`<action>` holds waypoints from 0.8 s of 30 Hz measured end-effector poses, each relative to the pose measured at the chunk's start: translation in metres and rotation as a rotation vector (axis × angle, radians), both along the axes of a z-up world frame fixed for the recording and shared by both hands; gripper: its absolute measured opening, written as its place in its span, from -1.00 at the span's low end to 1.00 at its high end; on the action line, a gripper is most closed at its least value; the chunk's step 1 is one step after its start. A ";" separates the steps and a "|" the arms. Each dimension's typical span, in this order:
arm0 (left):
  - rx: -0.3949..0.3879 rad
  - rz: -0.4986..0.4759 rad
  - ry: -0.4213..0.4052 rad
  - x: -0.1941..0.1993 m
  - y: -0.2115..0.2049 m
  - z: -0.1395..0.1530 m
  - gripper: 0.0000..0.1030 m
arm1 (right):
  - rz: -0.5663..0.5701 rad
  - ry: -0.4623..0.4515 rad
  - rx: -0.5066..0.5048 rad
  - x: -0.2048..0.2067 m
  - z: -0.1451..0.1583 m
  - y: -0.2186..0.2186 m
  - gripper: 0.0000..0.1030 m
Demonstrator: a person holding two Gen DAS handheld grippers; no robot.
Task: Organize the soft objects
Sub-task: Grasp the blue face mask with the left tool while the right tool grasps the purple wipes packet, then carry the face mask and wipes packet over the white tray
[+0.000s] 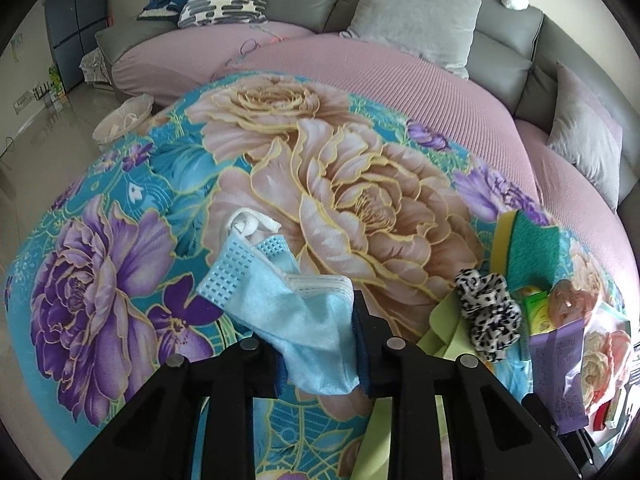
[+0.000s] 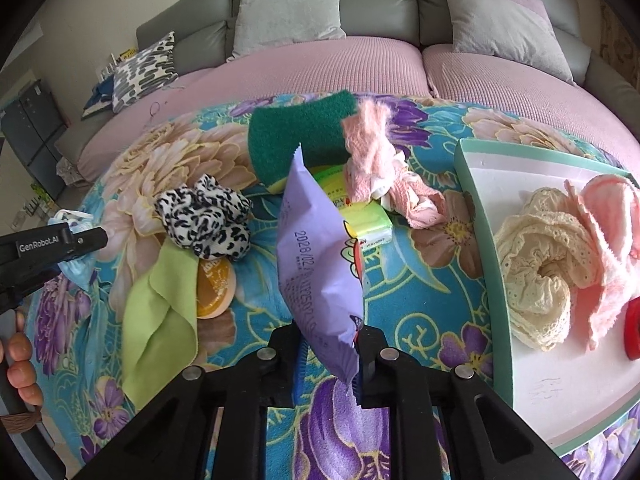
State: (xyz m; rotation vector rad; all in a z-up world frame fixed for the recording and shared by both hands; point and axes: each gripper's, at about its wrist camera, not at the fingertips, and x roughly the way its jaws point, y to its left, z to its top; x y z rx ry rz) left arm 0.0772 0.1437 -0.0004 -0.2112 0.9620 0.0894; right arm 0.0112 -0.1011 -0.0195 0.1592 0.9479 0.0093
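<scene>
My left gripper (image 1: 320,344) is shut on a light blue face mask (image 1: 280,300), which hangs above the floral blanket (image 1: 340,168). In the right wrist view the left gripper (image 2: 80,240) shows at the left edge with a hand under it. My right gripper (image 2: 330,344) is shut on a purple snack packet (image 2: 316,248), held upright above the blanket. Lying on the blanket are a leopard-print scrunchie (image 2: 204,220), a lime green cloth (image 2: 160,300), a green sponge (image 2: 296,136) and a pink knit cloth (image 2: 380,168).
A white tray with a teal rim (image 2: 480,200) at the right holds a cream lace scrunchie (image 2: 536,260), a pink cloth (image 2: 608,240) and a red item (image 2: 634,320). A green tissue pack (image 2: 368,224) and an orange disc (image 2: 216,284) lie nearby. Grey sofa cushions (image 2: 288,8) stand behind.
</scene>
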 end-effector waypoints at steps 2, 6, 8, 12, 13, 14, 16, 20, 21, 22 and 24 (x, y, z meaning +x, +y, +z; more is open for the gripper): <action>0.002 -0.001 -0.018 -0.003 0.000 0.006 -0.47 | -0.004 -0.014 0.006 -0.002 0.004 -0.001 -0.65; 0.002 -0.008 -0.047 -0.009 -0.003 0.017 -0.47 | -0.013 -0.039 0.014 -0.007 0.012 -0.005 -0.65; 0.002 -0.011 -0.062 -0.012 -0.004 0.023 -0.47 | -0.019 -0.057 0.016 -0.010 0.018 -0.007 -0.65; -0.002 -0.025 -0.096 -0.019 -0.012 0.036 -0.46 | -0.039 -0.103 0.024 -0.019 0.033 -0.014 -0.65; -0.001 -0.032 -0.105 -0.021 -0.015 0.039 -0.47 | -0.047 -0.114 0.025 -0.022 0.037 -0.017 -0.65; 0.001 -0.042 -0.113 -0.022 -0.019 0.042 -0.46 | -0.056 -0.126 0.027 -0.025 0.041 -0.020 -0.65; 0.005 -0.068 -0.126 -0.026 -0.030 0.047 -0.47 | -0.079 -0.144 0.030 -0.032 0.048 -0.029 -0.65; 0.010 -0.123 -0.146 -0.032 -0.056 0.054 -0.47 | -0.140 -0.159 0.031 -0.044 0.056 -0.052 -0.65; 0.013 -0.140 -0.152 -0.034 -0.064 0.056 -0.47 | -0.155 -0.160 0.029 -0.047 0.057 -0.058 -0.65; 0.016 -0.158 -0.157 -0.036 -0.072 0.058 -0.47 | -0.174 -0.163 0.027 -0.050 0.059 -0.066 -0.65; 0.021 -0.191 -0.165 -0.038 -0.086 0.061 -0.46 | -0.214 -0.166 0.023 -0.055 0.061 -0.081 -0.65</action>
